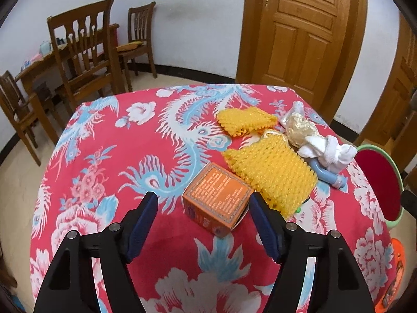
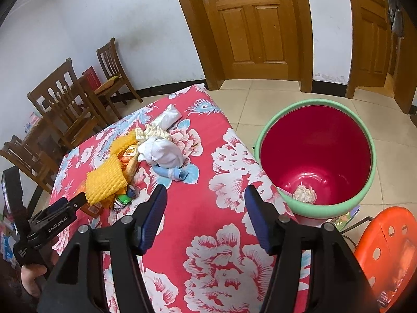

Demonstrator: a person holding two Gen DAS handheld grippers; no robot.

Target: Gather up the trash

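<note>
Left gripper [image 1: 203,208], jaws apart, straddling orange box [image 1: 217,203] for pickup; right gripper [image 2: 206,203] apart, empty; bucket [image 2: 286,200] at 2 o'clock for drops.

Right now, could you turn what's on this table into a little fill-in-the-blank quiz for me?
1. The bucket beside the table is green outside and ____ inside.
2. The small box ahead of the left gripper is coloured ____.
3. The two foam nets on the cloth are ____.
4. The right gripper holds ____.

Missing words: red; orange; yellow; nothing
</note>
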